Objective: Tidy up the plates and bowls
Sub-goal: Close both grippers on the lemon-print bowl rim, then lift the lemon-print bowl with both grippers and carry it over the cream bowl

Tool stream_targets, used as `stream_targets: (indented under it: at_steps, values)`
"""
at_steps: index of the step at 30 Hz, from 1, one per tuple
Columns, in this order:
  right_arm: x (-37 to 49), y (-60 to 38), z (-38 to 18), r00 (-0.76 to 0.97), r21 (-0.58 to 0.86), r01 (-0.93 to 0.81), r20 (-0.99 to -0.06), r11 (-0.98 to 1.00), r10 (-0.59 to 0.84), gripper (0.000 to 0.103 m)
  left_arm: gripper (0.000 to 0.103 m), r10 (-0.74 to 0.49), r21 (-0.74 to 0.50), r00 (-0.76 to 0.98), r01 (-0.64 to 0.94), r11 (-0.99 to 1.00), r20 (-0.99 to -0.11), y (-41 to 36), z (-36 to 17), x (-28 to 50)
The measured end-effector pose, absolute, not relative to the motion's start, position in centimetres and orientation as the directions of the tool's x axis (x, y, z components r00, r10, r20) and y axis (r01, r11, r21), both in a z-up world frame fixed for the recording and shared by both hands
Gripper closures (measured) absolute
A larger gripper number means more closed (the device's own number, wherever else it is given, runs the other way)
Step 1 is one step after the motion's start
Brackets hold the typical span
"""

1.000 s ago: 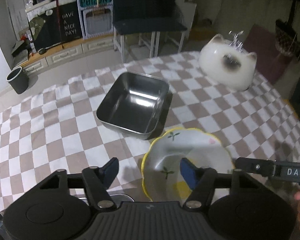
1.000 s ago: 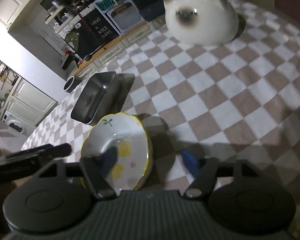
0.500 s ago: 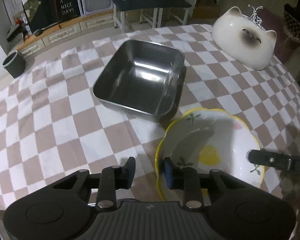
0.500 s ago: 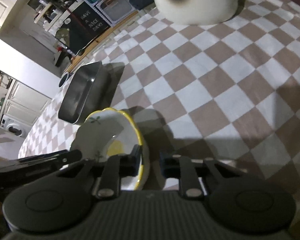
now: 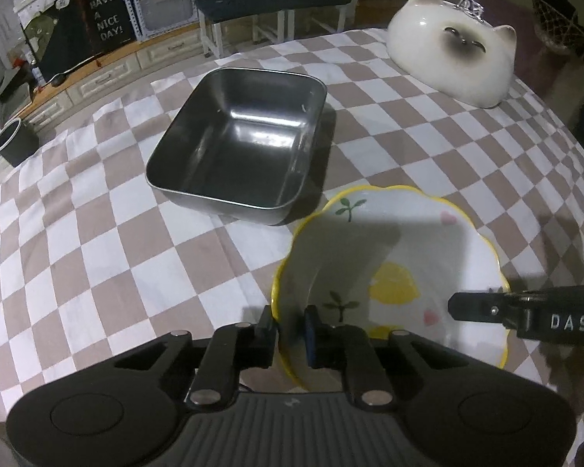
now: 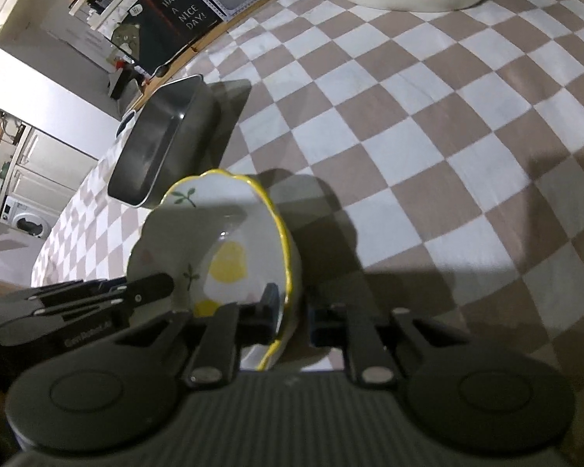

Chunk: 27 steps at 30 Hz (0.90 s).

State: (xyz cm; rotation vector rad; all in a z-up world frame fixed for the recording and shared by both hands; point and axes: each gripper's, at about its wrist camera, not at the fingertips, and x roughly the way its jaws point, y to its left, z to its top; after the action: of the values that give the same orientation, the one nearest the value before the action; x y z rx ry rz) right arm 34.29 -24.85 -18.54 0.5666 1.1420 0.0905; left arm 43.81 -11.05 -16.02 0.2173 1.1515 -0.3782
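Note:
A white bowl with a wavy yellow rim and lemon and sprout prints sits on the checked cloth, just in front of a rectangular steel pan. My left gripper straddles the bowl's near-left rim; its jaws are closing, one pad inside the wall and one outside, pressing on it. From the other side, my right gripper is closing the same way on the bowl, with the rim between its pads. The steel pan holds nothing.
A white cat-shaped ceramic piece stands at the table's far right corner. The checked tablecloth stretches to the left and front. Beyond the table are a dark stool, low cabinets and a bin on the floor.
Both grippers have come down onto the bowl from either side. Their jaws went from wide apart to narrow around the rim. The bowl and pan sit larger in both views.

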Motion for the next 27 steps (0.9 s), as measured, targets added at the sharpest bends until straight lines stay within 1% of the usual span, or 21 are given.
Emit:
stream_targets:
  at_steps: [6, 9, 18, 27]
  values:
    - [34.2, -23.6, -17.9, 0.431, 0.386, 0.149, -0.854, 0.910, 0.292, 0.089, 0.090, -0.179, 0.003, 0.434, 0.385, 0.923, -0.883, -11.3, -15.3, 41.8]
    - [34.1, -23.8, -17.8, 0.431, 0.387, 0.151, -0.854, 0.910, 0.291, 0.089, 0.091, -0.194, -0.017, 0.452, 0.366, 0.930, -0.871, -11.1, -14.5, 41.0]
    - [32.2, -24.6, -14.9, 0.493, 0.392, 0.102, -0.818, 0.914, 0.296, 0.090, 0.092, -0.229, -0.076, 0.517, 0.300, 0.951, -0.825, -10.1, -11.4, 37.4]
    - [28.6, -23.0, -11.6, 0.555, 0.379, 0.013, -0.773, 0.925, 0.308, 0.091, 0.092, -0.223, -0.085, 0.581, 0.255, 0.963, -0.783, -7.5, -7.9, 32.1]
